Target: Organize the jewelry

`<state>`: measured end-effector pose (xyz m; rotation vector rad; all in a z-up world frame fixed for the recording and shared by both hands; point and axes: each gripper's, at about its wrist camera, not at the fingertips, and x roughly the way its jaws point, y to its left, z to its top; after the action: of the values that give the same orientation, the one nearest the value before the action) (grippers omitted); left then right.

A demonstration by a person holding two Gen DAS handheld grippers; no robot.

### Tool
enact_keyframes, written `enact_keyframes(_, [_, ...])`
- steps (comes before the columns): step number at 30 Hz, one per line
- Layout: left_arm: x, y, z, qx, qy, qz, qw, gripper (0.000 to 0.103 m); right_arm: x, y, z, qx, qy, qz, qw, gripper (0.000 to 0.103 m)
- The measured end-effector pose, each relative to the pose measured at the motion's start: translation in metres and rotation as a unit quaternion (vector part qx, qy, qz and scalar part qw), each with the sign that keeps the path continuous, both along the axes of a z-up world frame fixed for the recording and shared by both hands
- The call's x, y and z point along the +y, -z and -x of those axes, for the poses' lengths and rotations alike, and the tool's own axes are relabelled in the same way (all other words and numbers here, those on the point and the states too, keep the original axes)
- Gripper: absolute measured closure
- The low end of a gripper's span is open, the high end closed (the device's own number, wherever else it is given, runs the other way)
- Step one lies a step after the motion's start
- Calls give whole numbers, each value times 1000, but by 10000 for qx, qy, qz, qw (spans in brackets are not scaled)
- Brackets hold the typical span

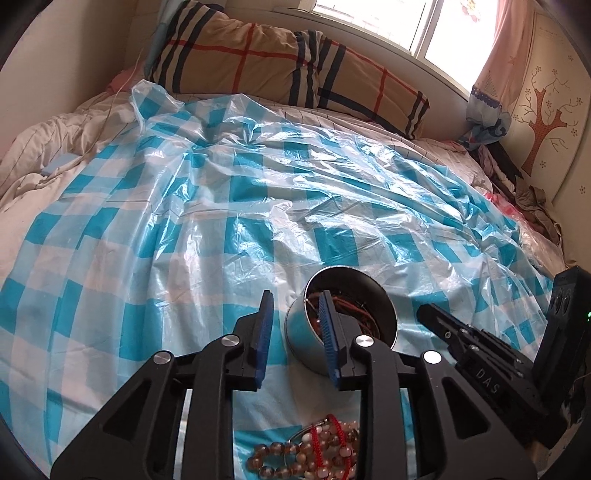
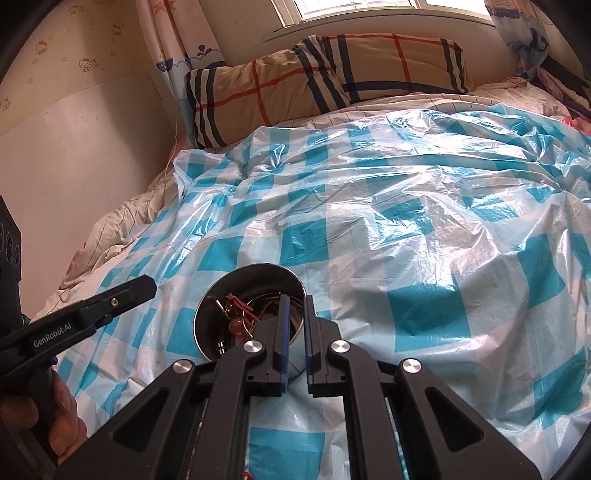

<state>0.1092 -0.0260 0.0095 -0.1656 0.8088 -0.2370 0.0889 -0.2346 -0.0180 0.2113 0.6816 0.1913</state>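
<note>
Nearest you, at 6 o'clock in the left wrist view, a heap of beaded bracelets (image 1: pixel 310 456) with red cords lies on the blue-checked plastic sheet (image 1: pixel 207 229), under your left gripper (image 1: pixel 295 334). Its jaws stand spread with nothing between the blue pads: one finger sits left of the round metal tin (image 1: pixel 314 343), the other over its rim.

Your right gripper (image 2: pixel 295 332) has its jaws drawn close on the tin's (image 2: pixel 207 317) right wall, one pad inside and one outside. The tin tilts toward you and holds tangled red cords and beads. At 8 o'clock in the right wrist view, your hand (image 2: pixel 61 417) wraps the left gripper's handle.

Farther off, the sheet covers the bed up to a plaid pillow (image 1: pixel 280 70) at 12 o'clock, under the window (image 2: pixel 354 7).
</note>
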Motion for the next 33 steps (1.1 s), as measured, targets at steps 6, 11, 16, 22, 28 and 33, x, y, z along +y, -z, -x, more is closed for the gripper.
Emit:
enact_keyframes(6, [4, 19, 32, 321, 332, -264, 9986, 73, 1, 5, 27, 305, -318, -115, 9990, 95])
enact_keyframes(11, [-3, 32, 51, 610, 634, -321, 9956, 72, 15, 20, 51, 611, -627, 26, 9962, 95])
enact_keyframes(16, [-18, 39, 67, 765, 850, -527, 9920, 71, 19, 29, 65, 810, -805, 43, 9934, 95])
enact_keyframes(22, [-23, 47, 75, 938, 847, -513, 9906, 70, 25, 37, 71, 977, -1022, 72, 9899, 88])
enact_keyframes(28, [-27, 53, 75, 948, 783, -511, 9911, 70, 30, 40, 69, 996, -1135, 65, 9885, 69])
enact_keyframes(33, [-24, 58, 74, 949, 717, -471, 9918, 74, 32, 49, 58, 1176, -1203, -8, 9858, 69])
